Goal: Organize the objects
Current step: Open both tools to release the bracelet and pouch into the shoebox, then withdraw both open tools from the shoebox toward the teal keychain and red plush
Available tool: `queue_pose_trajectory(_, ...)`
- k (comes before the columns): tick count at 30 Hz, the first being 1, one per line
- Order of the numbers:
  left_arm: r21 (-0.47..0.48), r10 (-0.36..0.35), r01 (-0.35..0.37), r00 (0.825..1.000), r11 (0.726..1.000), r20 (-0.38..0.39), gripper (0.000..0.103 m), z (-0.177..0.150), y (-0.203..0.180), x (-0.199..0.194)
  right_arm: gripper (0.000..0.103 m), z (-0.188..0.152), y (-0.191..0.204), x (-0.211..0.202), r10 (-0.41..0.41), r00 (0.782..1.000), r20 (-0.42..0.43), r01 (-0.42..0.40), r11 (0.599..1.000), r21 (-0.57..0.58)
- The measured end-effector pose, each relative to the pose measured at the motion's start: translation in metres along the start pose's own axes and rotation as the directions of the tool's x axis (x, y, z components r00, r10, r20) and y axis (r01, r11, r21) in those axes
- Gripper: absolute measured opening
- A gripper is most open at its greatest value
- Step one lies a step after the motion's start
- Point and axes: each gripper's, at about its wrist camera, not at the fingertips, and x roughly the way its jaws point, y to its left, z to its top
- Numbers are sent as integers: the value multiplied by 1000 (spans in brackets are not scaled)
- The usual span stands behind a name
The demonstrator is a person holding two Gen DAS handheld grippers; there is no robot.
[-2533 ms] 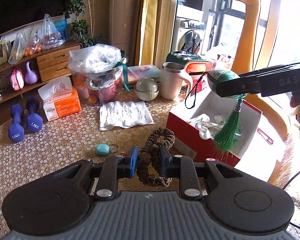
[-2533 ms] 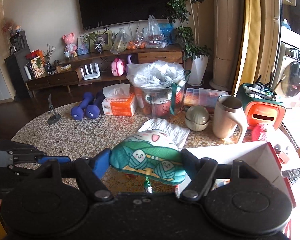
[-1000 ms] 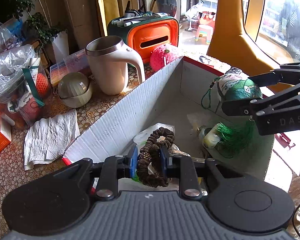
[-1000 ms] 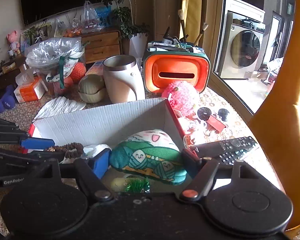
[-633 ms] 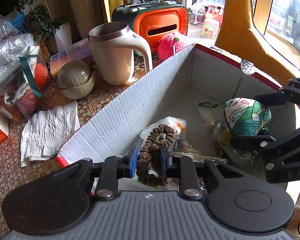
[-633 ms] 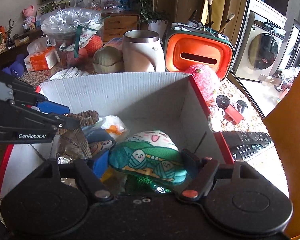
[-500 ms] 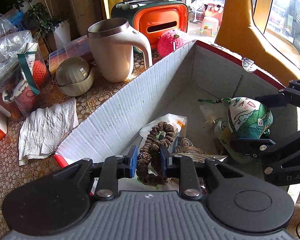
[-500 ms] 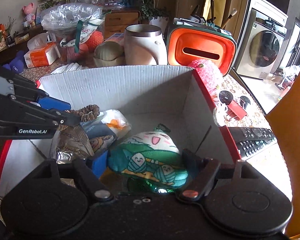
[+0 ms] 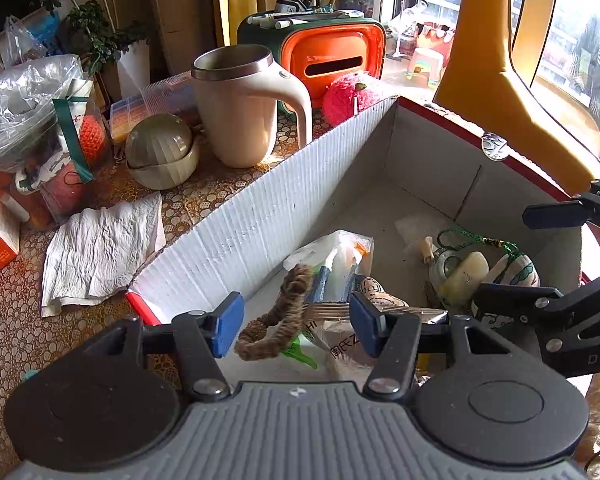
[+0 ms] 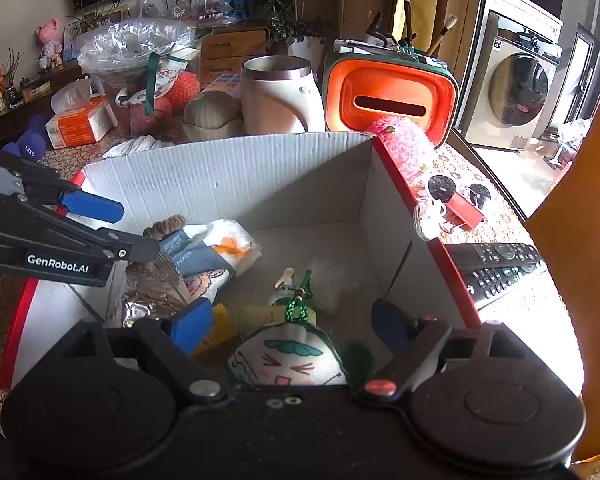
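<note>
Both sets of jaws are spread wide, nothing pinched in either. The left gripper is held over the near-left part of the red-edged white cardboard box, and the brown beaded bracelet loop is seen lying loose between its blue pads, on top of the crinkly snack packets on the box floor. Whether a pad is touched by it can't be told.

The right gripper is parked over the box's near-right corner, with the green and white embroidered pouch with a cartoon face lying just under it, green cord and tassel spilled beside it. From the left wrist view the same pouch is seen tucked against the box's right wall, next to a small pale bottle-like thing.

Outside the box, on the patterned tabletop: a cream mug with a steel rim, an orange and green holder stuffed with brushes, a fuzzy pink ball, crumpled white paper, and two black remotes along the box's right side.
</note>
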Motion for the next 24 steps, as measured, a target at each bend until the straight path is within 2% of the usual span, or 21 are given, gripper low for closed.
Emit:
queue_pose_trajectory(21, 13, -37, 36, 993, 999, 109, 59, -19, 0, -95, 87, -2, 33, -76, 38, 993, 112, -44, 998, 51)
queue_pose_trajectory(24, 4, -37, 37, 991, 999, 128, 65, -24, 2, -110, 87, -4, 40, -88, 53, 990, 129, -62, 996, 69)
